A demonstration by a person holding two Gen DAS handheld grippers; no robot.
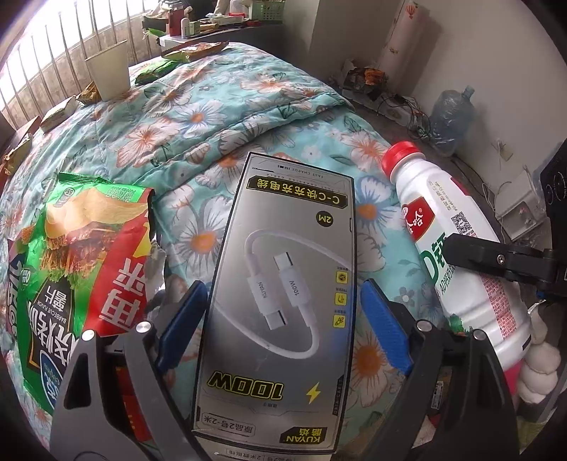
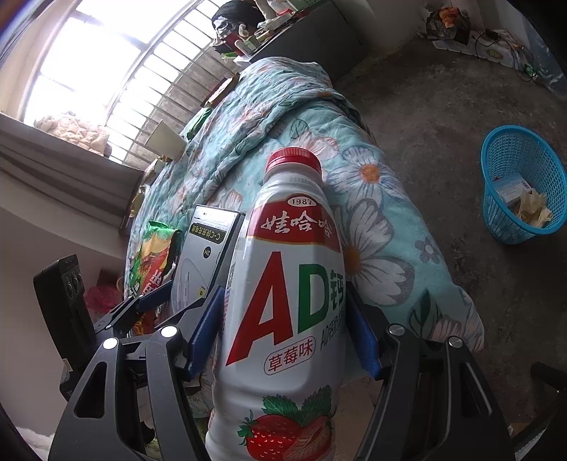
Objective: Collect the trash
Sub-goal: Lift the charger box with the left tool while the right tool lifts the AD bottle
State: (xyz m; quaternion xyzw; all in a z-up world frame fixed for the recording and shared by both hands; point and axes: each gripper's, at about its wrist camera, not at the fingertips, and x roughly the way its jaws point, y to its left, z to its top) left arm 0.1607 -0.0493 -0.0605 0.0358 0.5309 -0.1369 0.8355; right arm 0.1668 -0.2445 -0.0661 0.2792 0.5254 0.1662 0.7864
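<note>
My left gripper (image 1: 283, 312) is shut on a grey charging-cable box (image 1: 280, 301), its blue pads against both long sides, above the floral quilt. The box also shows in the right wrist view (image 2: 202, 255). My right gripper (image 2: 287, 326) is shut on a white AD milk bottle with a red cap (image 2: 287, 283), held upright; the bottle shows in the left wrist view (image 1: 457, 248). A green and red chip bag (image 1: 85, 262) lies left of the box on the quilt. A blue trash basket (image 2: 521, 184) with some scraps in it stands on the floor to the right.
A paper cup (image 1: 108, 69) and several snack wrappers (image 1: 156, 69) lie at the quilt's far end by the window bars. A cluttered desk (image 1: 219, 21) stands beyond. A water jug (image 1: 452, 117), cables and a bag lie on the concrete floor.
</note>
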